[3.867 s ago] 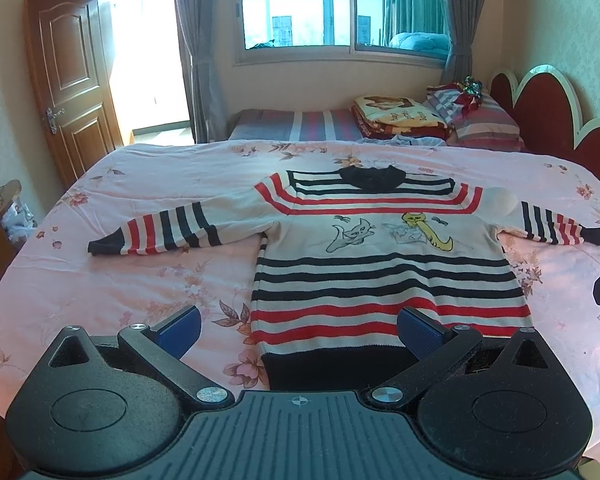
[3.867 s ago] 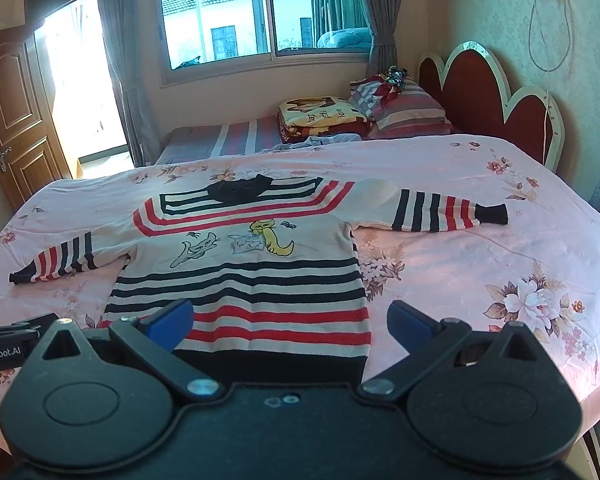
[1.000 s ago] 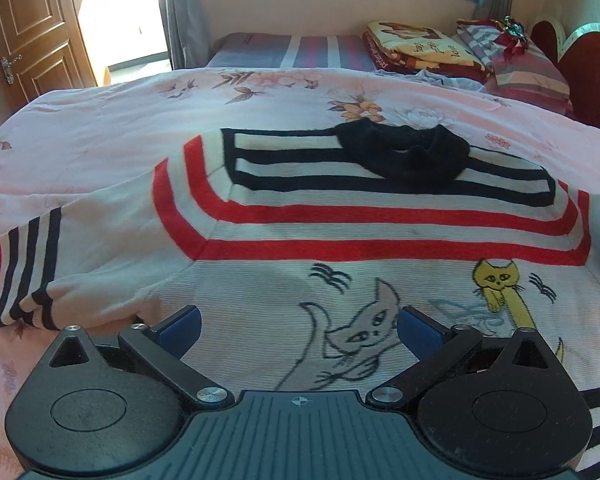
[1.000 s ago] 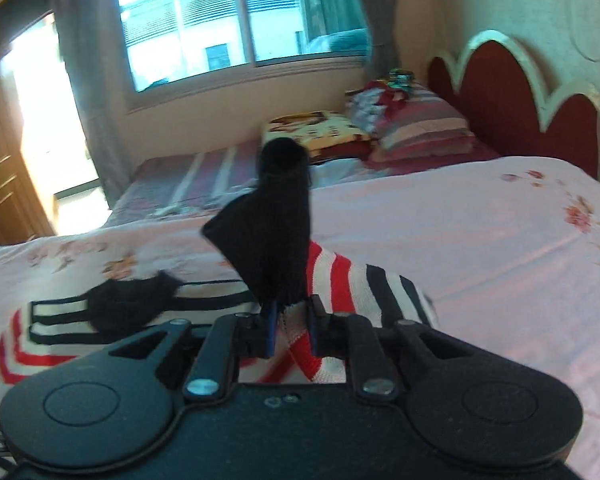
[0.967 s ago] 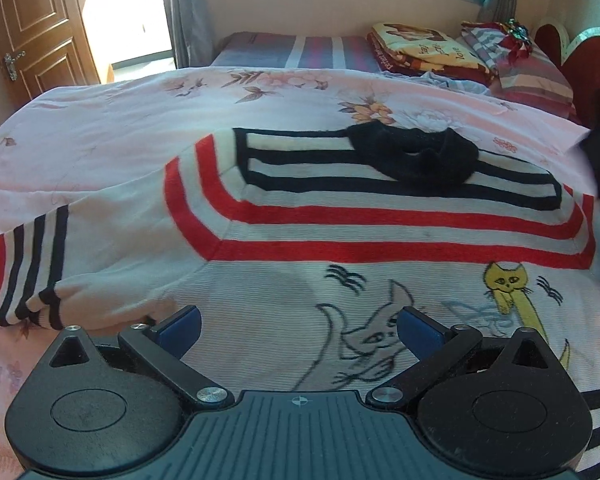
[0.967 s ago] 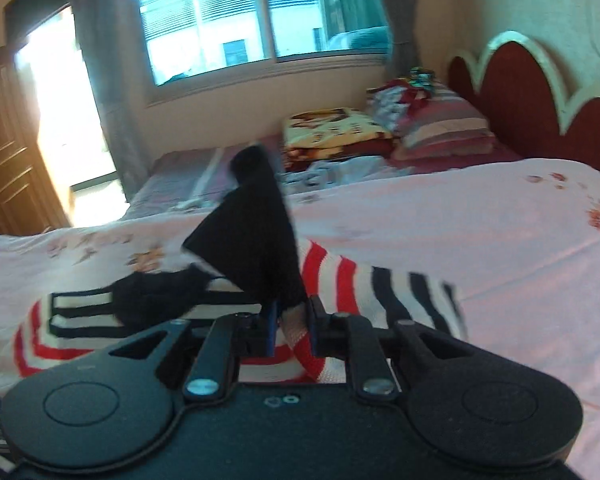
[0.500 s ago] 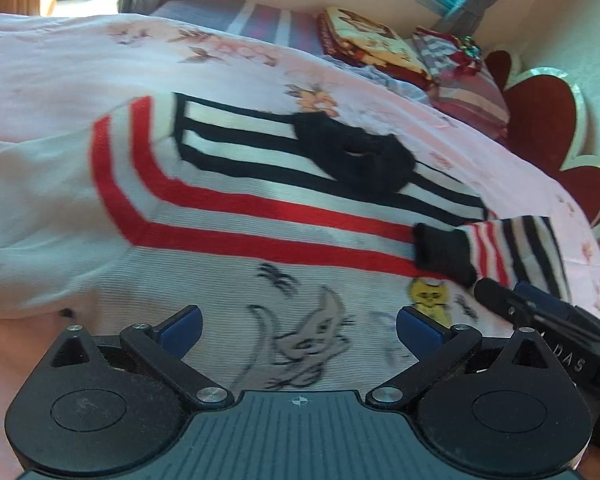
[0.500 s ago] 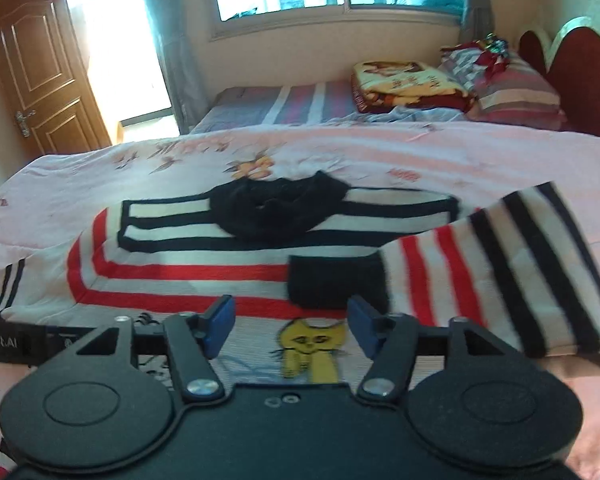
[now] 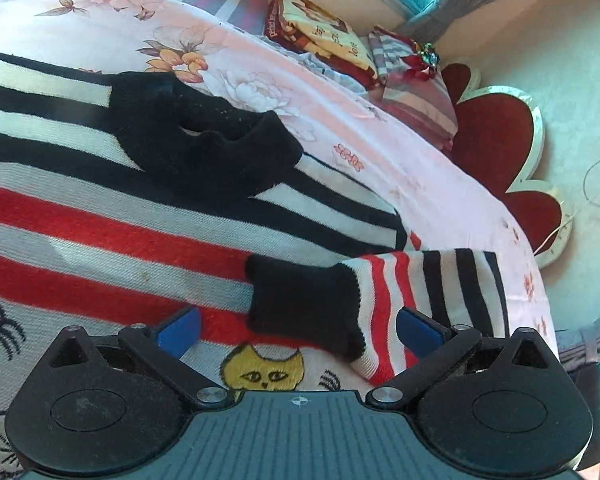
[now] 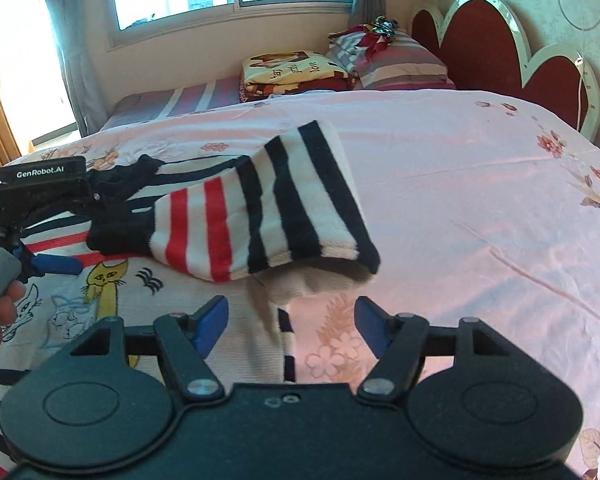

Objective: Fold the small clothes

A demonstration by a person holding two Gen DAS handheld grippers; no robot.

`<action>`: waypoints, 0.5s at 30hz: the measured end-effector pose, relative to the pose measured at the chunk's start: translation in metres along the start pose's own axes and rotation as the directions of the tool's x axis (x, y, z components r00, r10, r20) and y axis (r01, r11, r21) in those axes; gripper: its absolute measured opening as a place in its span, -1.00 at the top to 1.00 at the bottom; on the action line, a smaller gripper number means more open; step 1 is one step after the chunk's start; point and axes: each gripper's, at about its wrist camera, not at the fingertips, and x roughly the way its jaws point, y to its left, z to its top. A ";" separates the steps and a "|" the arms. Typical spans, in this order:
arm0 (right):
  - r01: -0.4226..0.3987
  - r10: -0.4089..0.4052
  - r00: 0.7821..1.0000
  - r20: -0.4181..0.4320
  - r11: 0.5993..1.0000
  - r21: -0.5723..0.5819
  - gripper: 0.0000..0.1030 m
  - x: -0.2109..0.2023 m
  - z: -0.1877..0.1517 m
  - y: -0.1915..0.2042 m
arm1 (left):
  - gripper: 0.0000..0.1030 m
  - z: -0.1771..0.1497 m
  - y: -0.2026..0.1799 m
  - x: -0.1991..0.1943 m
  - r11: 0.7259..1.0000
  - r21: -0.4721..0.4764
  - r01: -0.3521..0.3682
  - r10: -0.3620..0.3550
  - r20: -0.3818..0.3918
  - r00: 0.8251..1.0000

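Left wrist view first: the bed (image 9: 400,148), pink and flowered, is seen filling the frame, and the striped sweater (image 9: 100,216) is spread flat across it, front up, black collar (image 9: 204,140) toward eleven o'clock. A soft knit is what this looks like, light and limp, likely to sag and drag wherever it is lifted by one point only. Its surface is ribbed and not slippery, so a pinch should hold, and nothing about it is fragile.

Next down in size, the folded sleeve (image 10: 260,216) is laid over the chest, its black cuff (image 9: 304,304) lying just above the yellow cat (image 9: 264,372). In the right wrist view the fold is seen puffed up at three o'clock, not yet pressed flat.

Then the tools. The left gripper (image 9: 296,330) is held wide open right over the cuff, one blue finger on each side, nothing pinched. The right gripper (image 10: 292,320) is also spread, its jaws having just been opening, and only the sweater's side edge and bedspread lie below the gap, untouched.

Smallest of all, the hold points: a double layer at the cuff or a seam edge is judged the best bite, since thick rib gives the pads something firm. The other sleeve is out of sight here, and would be taken at its cuff likewise.
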 end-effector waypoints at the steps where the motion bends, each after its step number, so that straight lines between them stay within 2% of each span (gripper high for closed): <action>1: 0.003 -0.003 1.000 -0.001 1.000 0.013 -0.33 0.001 -0.002 -0.005 | -0.86 0.000 -0.001 0.001 1.000 -0.002 0.020 -0.020 0.015 1.000; 2: 0.003 -0.003 1.000 -0.002 1.000 0.023 -0.33 0.001 -0.003 -0.009 | -0.05 0.000 0.000 0.002 0.998 0.003 0.058 -0.058 0.025 0.998; 3: 0.005 -0.005 1.000 -0.003 0.999 0.033 -0.33 0.002 -0.004 -0.013 | 0.28 0.000 0.001 0.006 0.996 0.000 0.091 -0.091 0.010 0.996; 5: 0.009 -0.009 1.000 -0.007 0.999 0.044 -0.33 0.005 -0.005 -0.018 | 0.34 -0.001 0.006 0.011 0.996 -0.018 0.086 -0.086 0.006 0.996; 6: 0.011 -0.011 1.000 -0.008 0.999 0.047 -0.33 0.006 -0.005 -0.020 | 0.63 -0.003 0.005 0.011 0.997 -0.001 0.078 -0.078 0.014 0.997; 7: 0.016 -0.015 1.000 -0.009 0.999 0.048 -0.33 0.008 -0.005 -0.021 | 0.75 -0.003 0.003 0.010 0.997 0.015 0.071 -0.072 0.019 0.997; 9: 0.024 -0.023 1.000 -0.013 0.998 0.050 -0.33 0.012 -0.005 -0.022 | 0.84 -0.001 0.006 0.003 0.996 0.003 0.090 -0.090 0.036 0.995; 15: 0.037 -0.035 0.999 -0.034 0.998 0.047 -0.36 0.026 -0.003 -0.018 | 0.84 0.022 0.024 -0.056 0.993 0.033 0.114 -0.118 0.157 0.981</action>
